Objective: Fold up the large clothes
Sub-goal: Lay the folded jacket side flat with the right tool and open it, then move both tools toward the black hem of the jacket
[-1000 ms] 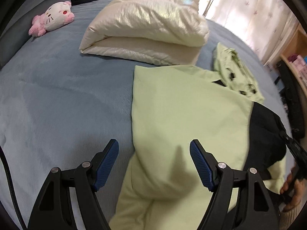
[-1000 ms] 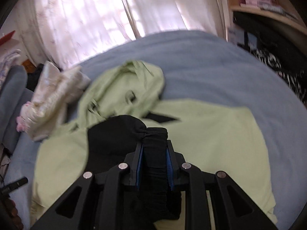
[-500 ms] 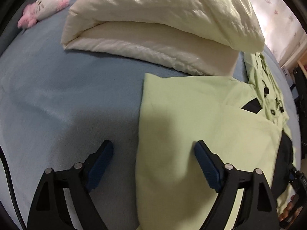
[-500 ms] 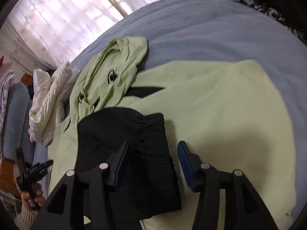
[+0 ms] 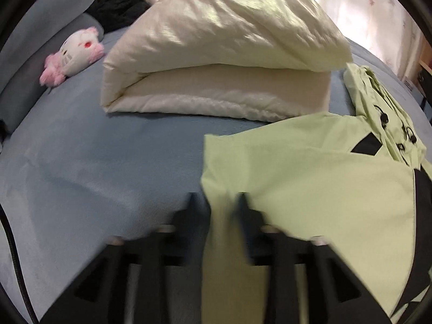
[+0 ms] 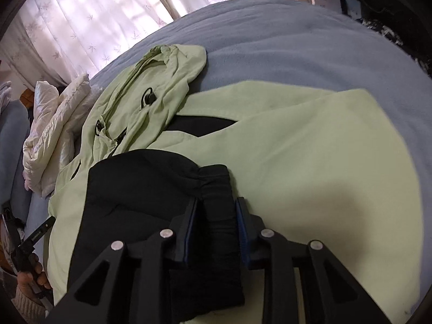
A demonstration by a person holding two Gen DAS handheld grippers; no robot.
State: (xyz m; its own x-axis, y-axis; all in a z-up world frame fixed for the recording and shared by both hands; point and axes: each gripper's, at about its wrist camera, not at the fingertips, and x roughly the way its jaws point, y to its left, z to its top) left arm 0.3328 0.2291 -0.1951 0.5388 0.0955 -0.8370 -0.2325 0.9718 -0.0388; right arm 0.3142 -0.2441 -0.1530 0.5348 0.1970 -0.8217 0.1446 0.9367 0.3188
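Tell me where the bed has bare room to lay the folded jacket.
Bare blue blanket lies left of the pale green jacket, bordered by the folded cream duvet and the pink-and-white plush toy. In the right wrist view, more blanket is free beyond the jacket's hood. Around the duvet and hood it is crowded.

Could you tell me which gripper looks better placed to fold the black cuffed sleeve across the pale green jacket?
Right, I think. The right gripper is closed around the black ribbed sleeve cuff, lying on the pale green jacket. The left gripper pinches the jacket's side edge instead.
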